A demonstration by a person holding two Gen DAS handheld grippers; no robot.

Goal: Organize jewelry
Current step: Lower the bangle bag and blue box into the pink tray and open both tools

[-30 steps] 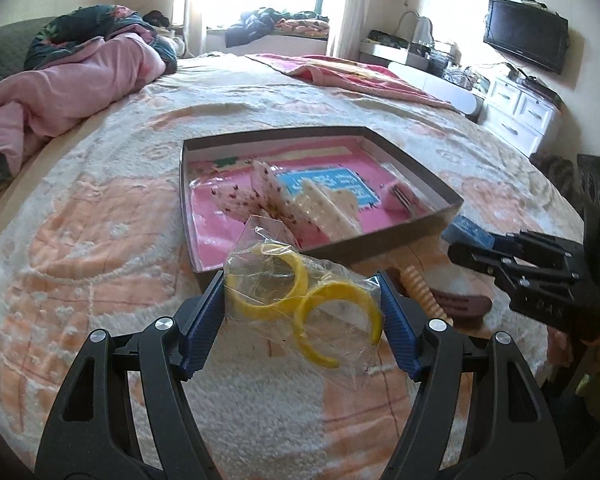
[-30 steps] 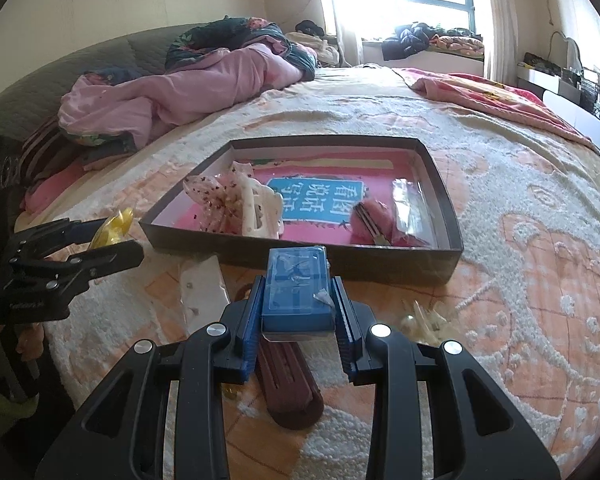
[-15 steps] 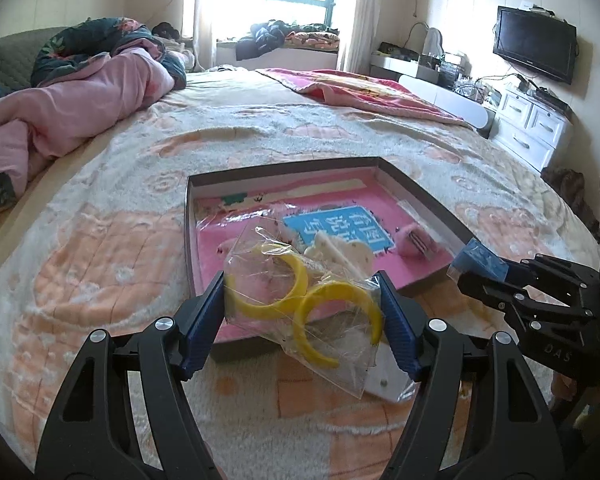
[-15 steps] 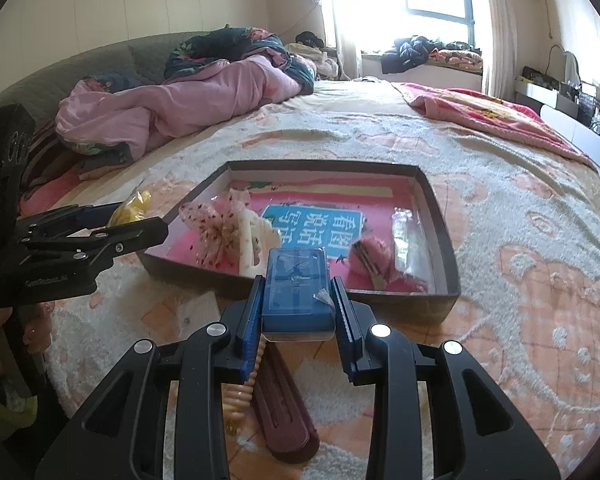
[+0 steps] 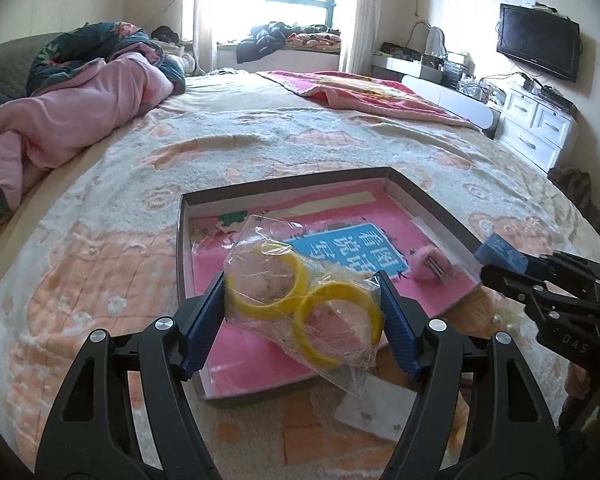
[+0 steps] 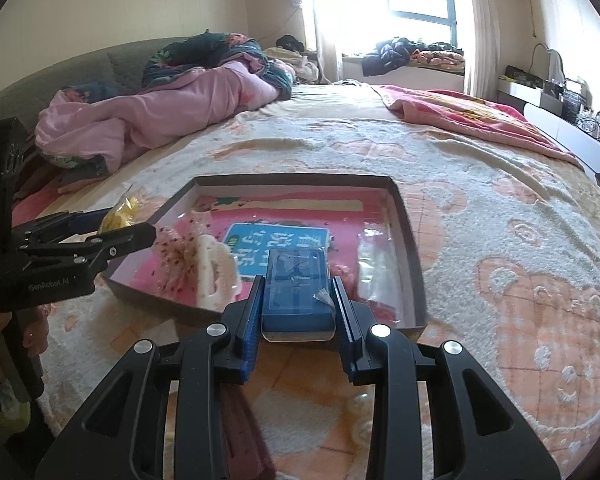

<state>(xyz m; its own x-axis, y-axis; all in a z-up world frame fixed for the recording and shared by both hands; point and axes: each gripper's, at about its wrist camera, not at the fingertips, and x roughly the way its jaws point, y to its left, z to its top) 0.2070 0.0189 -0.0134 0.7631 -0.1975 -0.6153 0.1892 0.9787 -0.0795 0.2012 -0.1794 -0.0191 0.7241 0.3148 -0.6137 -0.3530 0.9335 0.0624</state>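
My left gripper (image 5: pixel 302 294) is shut on a clear bag holding two yellow bangles (image 5: pixel 300 300), hanging over the near left part of the dark-walled tray (image 5: pixel 284 183) with its pink liner. In the right wrist view my right gripper (image 6: pixel 297 286) is shut on a small blue box in clear wrap (image 6: pixel 298 280), at the tray's (image 6: pixel 292 179) near wall. The right gripper (image 5: pixel 496 270) also shows at the right edge of the left wrist view. A floral hair clip with a cream claw (image 6: pixel 204 264), a pink fluffy clip (image 5: pixel 428 262) and a clear packet (image 6: pixel 376 264) lie in the tray.
The tray rests on a cream and orange bedspread (image 6: pixel 500 240). A brown hair clip (image 6: pixel 244 420) and a white card (image 5: pixel 376 408) lie in front of it. A pink quilt (image 5: pixel 60 120) is heaped at the far left, and a white dresser (image 5: pixel 540 128) stands right of the bed.
Both grippers have moved forward toward the tray with their loads. The bangle bag now hangs over the tray's near corner, and the blue box has reached its front wall.
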